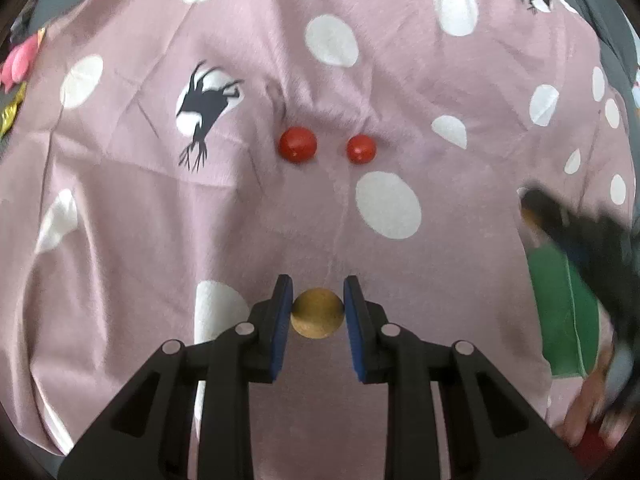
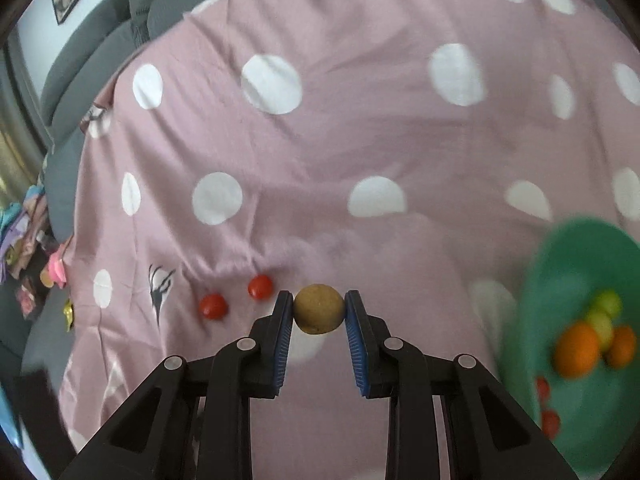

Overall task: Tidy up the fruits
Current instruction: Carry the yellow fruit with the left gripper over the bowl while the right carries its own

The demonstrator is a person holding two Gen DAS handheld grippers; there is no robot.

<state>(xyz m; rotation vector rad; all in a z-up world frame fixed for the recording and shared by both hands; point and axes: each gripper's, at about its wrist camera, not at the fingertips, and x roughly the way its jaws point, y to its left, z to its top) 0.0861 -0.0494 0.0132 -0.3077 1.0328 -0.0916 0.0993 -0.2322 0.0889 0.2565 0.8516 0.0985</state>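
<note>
- The left tongs (image 1: 317,312) sit low in the middle of the left view. Their blue pads (image 1: 285,312) squeeze a small round brown fruit (image 1: 317,314) from both sides.
- The right tongs (image 2: 319,312) sit low in the middle of the right view. Their blue pads (image 2: 285,320) squeeze a second round brown fruit (image 2: 319,309), a bit paler and speckled.
- Both tongs are clenched tight on their fruit.
- Under them lies a pink cloth with white dots (image 1: 400,92). It is wrinkly and has black bird shapes on it.
- In the left view, two small red tomatoes (image 1: 298,144) lie side by side on the cloth, above the tongs, near the middle. They do not touch.
- In the right view, the same two red ones show just left of the tongs.
- A green bowl (image 2: 576,248) is at the right edge of the right view. It looks blurry.
- Inside the bowl are two orange fruits (image 2: 578,354), some yellow-green fruits (image 2: 608,304) and small red ones (image 2: 550,422).
- In the left view, a blurry dark shape covers part of the bowl on the right edge.
- Gray cushions (image 2: 96,36) are in the upper left of the right view.
- Small bright-colored things (image 2: 56,270) lie at the left edge, off the cloth.
</note>
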